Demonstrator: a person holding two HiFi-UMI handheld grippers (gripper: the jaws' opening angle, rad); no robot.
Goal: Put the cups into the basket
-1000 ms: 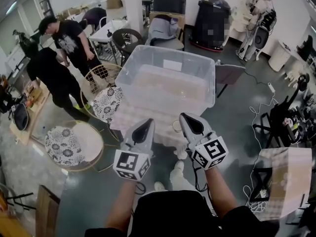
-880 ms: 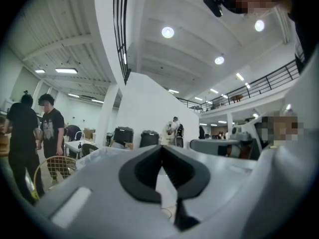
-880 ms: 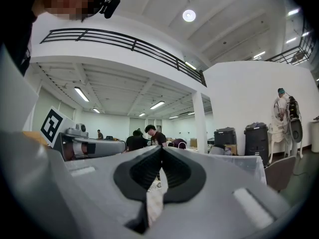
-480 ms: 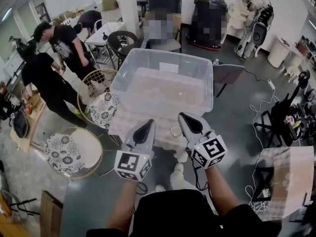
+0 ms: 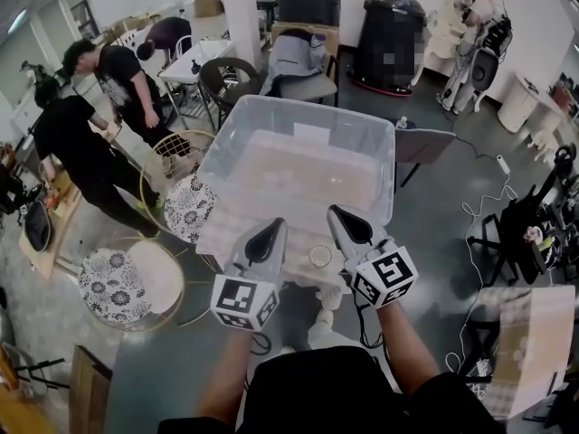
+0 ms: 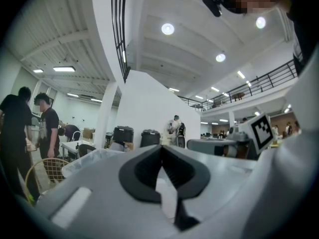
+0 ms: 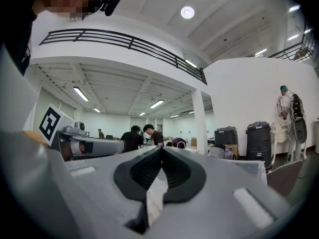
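Note:
A large clear plastic bin [image 5: 220, 148], the basket here, stands on a small table with a checked cloth [image 5: 222, 235]. One clear cup [image 5: 320, 256] stands on the cloth at the table's near edge, between my two grippers and a little past them. My left gripper [image 5: 270, 227] is held level at the near edge, left of the cup, jaws shut and empty. My right gripper [image 5: 340, 214] is just right of the cup, also shut and empty. In the left gripper view the shut jaws [image 6: 161, 148] point over the bin's rim [image 6: 87, 158]. The right gripper view shows the same shut tips [image 7: 161, 148].
Two wicker chairs with flowered cushions [image 5: 113, 283] [image 5: 192, 206] stand left of the table. Two people [image 5: 86, 143] stand further left. A grey folding chair [image 5: 421, 143] is right of the bin, with cables [image 5: 479, 220] on the floor. Black bins [image 5: 389, 39] line the far wall.
Both grippers and the camera have moved toward the table. The bin and the cup now lie closer to the fingertips. Both pairs of jaws stay shut.

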